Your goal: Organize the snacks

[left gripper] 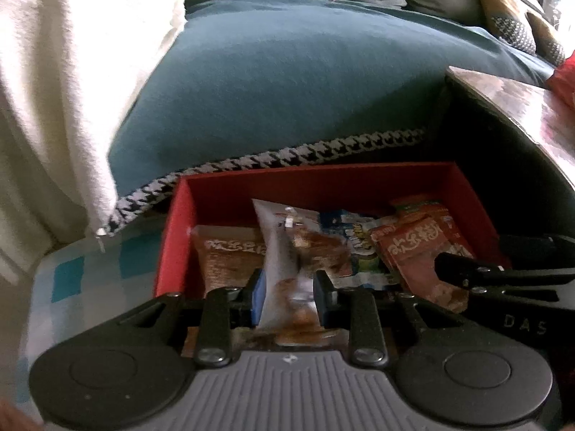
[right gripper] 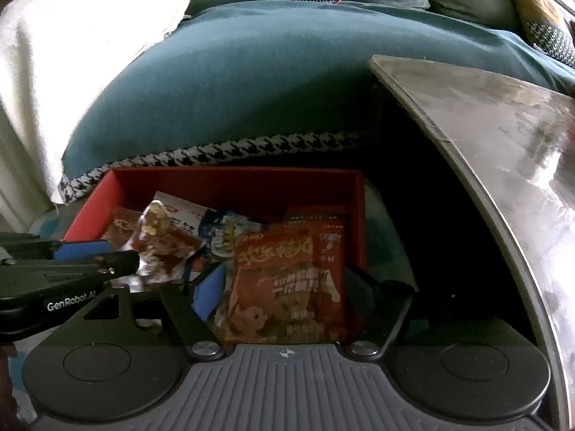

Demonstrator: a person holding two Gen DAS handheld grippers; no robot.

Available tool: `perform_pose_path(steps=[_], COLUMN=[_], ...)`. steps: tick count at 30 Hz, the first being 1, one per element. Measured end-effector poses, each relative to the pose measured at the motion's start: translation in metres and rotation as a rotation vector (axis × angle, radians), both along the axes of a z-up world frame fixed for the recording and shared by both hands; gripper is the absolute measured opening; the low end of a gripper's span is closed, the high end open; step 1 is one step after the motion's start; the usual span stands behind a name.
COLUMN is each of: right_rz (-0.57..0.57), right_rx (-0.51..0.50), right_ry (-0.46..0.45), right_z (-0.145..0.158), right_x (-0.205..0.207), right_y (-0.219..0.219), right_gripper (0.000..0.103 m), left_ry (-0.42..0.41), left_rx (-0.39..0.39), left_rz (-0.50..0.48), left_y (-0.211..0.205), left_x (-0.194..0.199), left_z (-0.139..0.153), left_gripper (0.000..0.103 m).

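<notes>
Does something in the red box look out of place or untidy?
Nothing is spilled or torn. The packets in the red box lie jumbled and overlapping, not in rows. One clear packet stands on end, pinched by the left gripper. An orange packet sits between the right gripper's open jaws.

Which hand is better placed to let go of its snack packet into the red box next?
Probably the left gripper: it is shut on the clear snack packet above the red box. The right gripper already stands open around its orange packet.
</notes>
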State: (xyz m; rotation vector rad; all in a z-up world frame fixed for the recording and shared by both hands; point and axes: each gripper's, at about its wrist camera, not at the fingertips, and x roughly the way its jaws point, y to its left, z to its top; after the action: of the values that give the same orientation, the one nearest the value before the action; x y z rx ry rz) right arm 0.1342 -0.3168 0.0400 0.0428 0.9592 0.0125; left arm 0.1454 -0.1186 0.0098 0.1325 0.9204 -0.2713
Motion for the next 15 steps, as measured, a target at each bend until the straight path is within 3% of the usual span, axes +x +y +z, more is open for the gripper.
perform_pose_path(steps=[15], right_rz=[-0.037], right_rx=[0.039], right_ry=[-0.024], right_z=[0.026], right_x=[-0.051], right_y=[0.007], right_gripper=[0.086], left_ry=[0.004], left_rx=[-0.032], left_rz=[0.036], left_y=[0.032], left_x=[-0.043], left_z=[0.032], left_gripper=[0.036])
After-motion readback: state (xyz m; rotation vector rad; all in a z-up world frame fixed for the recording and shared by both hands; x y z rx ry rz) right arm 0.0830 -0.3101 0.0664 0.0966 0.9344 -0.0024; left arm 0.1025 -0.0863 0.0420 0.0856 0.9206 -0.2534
